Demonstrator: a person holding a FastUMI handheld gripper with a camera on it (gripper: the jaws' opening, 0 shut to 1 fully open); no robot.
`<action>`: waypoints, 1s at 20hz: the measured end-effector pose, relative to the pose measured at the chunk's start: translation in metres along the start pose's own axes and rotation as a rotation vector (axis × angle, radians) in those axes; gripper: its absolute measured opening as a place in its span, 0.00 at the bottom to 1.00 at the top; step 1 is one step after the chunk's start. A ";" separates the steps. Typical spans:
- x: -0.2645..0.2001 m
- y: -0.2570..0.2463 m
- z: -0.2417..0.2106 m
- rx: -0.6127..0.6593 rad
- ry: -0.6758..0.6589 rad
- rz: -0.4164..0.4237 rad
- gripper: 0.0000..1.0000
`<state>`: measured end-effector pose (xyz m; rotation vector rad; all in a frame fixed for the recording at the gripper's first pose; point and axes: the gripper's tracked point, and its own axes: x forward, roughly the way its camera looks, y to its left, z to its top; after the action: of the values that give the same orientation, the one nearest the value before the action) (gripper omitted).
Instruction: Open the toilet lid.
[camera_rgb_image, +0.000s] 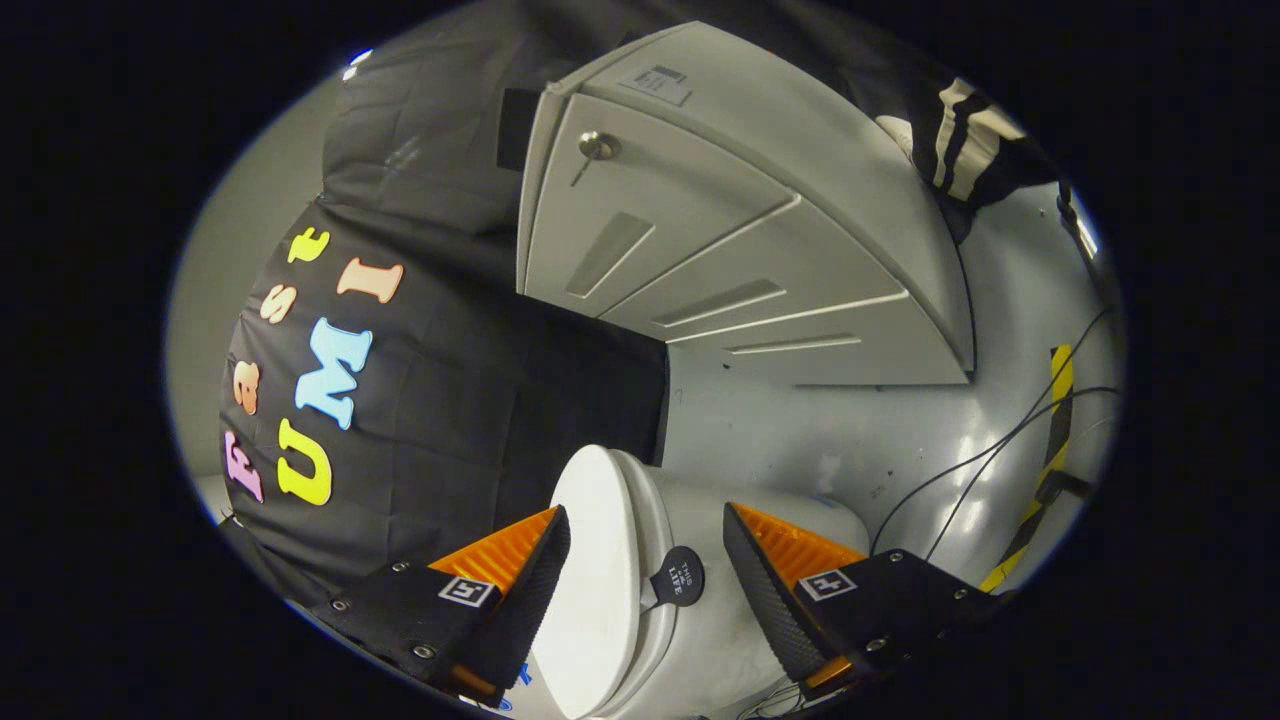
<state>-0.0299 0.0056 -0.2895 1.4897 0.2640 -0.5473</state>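
The gripper (645, 570) (jaws spread, pinching nothing) straddled the toilet lid (600, 580), seemingly raised already, release remaining.

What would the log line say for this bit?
jaws: open | toilet lid: between the jaws, untouched | round black tag: on lid edge | grey cabinet: beyond | phase: lining up

Your gripper (645, 560) fingers are spread wide, toilet lid (600, 560) edge sits in the gap with room either side. Beyond: bare floor (850, 440) open, locker cabinet (740, 230) blocks further on, 2 cables (990, 450) trail nearby.
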 end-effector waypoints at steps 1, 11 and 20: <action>0.006 -0.001 -0.003 0.008 0.012 -0.002 0.94; 0.024 -0.018 -0.028 0.060 0.110 -0.015 0.68; 0.023 -0.008 -0.043 0.035 0.164 -0.003 0.20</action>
<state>-0.0073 0.0440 -0.3115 1.5711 0.3865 -0.4348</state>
